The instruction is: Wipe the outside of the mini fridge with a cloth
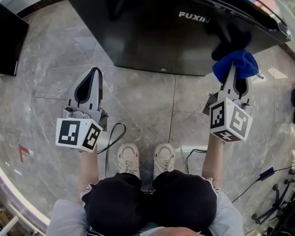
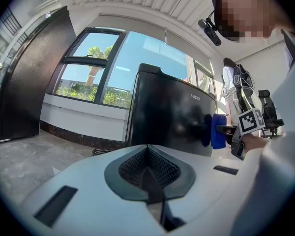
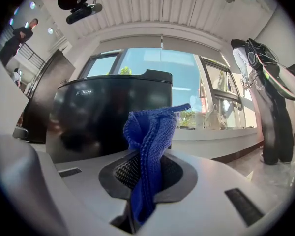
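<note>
Head view: mini fridge (image 1: pixel 177 28) stands ahead; right gripper (image 1: pixel 235 82) is nearer, with blue cloth (image 1: pixel 236 64) at its front face.
Left gripper view: left gripper (image 2: pixel 148 173) jaws together, empty.
Right gripper view: jaws pinching cloth (image 3: pixel 150 146), mini fridge (image 3: pixel 103 112) straight beyond.

The black mini fridge (image 1: pixel 177 28) sits on the gray floor (image 1: pixel 54 58) at 12 o'clock. At 3 o'clock the right gripper (image 1: pixel 235 76) pinches a blue cloth (image 1: pixel 236 63), right up by the fridge's shiny front. At 9 o'clock the left gripper (image 1: pixel 94 73) hangs over the floor, jaws together. Two pale shoes (image 1: pixel 146 159) stand at 6 o'clock, a black cable (image 1: pixel 115 134) beside them
</note>
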The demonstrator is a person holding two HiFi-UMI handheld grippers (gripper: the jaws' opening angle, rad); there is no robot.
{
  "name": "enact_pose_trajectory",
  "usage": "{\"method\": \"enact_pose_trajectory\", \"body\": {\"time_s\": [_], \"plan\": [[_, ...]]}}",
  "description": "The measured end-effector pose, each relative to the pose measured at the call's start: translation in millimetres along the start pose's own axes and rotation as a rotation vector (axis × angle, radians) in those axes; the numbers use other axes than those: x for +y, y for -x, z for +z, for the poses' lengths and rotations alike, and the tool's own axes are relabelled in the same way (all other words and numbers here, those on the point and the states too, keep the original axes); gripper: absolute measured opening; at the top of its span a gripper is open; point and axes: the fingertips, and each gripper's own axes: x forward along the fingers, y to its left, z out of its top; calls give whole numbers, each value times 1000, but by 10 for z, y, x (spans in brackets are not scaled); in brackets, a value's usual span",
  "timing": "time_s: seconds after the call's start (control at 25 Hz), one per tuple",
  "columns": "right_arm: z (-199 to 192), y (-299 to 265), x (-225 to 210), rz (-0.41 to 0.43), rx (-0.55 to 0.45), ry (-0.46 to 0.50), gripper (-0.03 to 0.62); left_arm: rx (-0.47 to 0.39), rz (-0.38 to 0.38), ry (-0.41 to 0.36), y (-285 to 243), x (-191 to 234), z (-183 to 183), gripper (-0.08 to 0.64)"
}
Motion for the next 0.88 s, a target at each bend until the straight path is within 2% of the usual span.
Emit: {"method": "enact_pose_trajectory", "body": {"time_s": [0.32, 0.56, 0.64, 0.8, 0.88], "plan": [[-67, -40, -463, -128, 3, -4, 75, 3, -11, -3, -6, -38, -28, 5], [-111, 14, -575, -163, 19, -41, 75, 7, -7, -4, -10, -43, -43, 5], [-93, 95, -476, -121, 3, -81, 75, 10, -9, -4, -17, -49, -59, 5], [-97, 173, -30, 64, -52, -222, 75, 17, -17, 4, -40, -79, -102, 5], [-92, 197, 252, 143, -50, -238, 75, 20, -21, 2, -47, -104, -114, 5]]}}
